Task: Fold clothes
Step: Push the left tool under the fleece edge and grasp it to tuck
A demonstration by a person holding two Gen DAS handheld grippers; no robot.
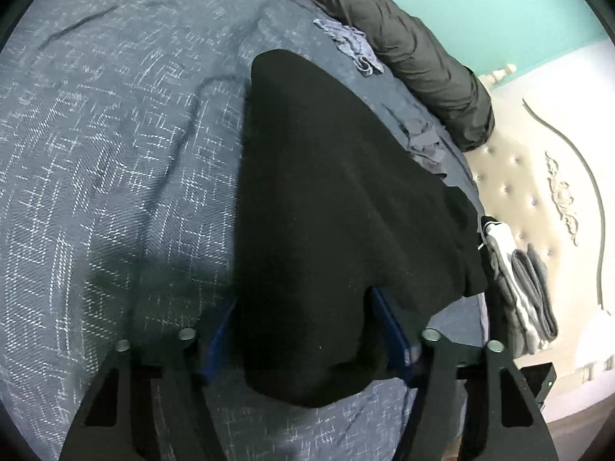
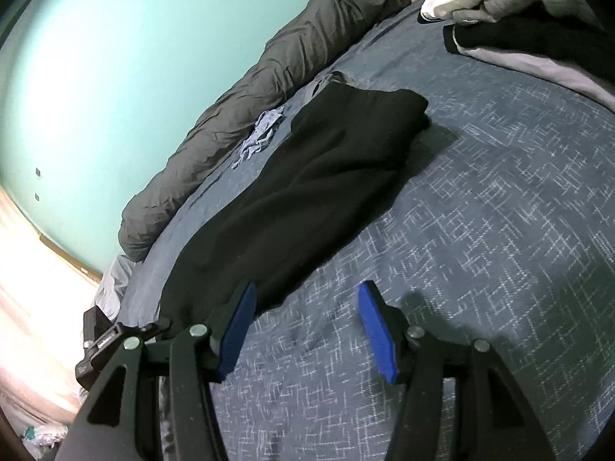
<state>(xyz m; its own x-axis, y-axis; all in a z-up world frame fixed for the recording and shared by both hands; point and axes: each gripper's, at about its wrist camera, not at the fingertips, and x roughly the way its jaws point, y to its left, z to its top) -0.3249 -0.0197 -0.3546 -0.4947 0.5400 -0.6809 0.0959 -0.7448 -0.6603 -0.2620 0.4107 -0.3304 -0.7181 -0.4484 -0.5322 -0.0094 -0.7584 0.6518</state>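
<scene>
Left gripper (image 1: pixel 307 330) straddling the near end of a black garment (image 1: pixel 326 199), grip unclear, right gripper (image 2: pixel 307 326) hanging released over the blue bedspread (image 2: pixel 480 211), folded clothes (image 2: pixel 519 11) lying far right.

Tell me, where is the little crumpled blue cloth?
The little crumpled blue cloth lies on the blue bedspread, between the black garment and the long dark grey rolled bedding by the turquoise wall.

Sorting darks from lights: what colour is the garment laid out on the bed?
Black garment, plain; clearest in the right wrist view.
</scene>
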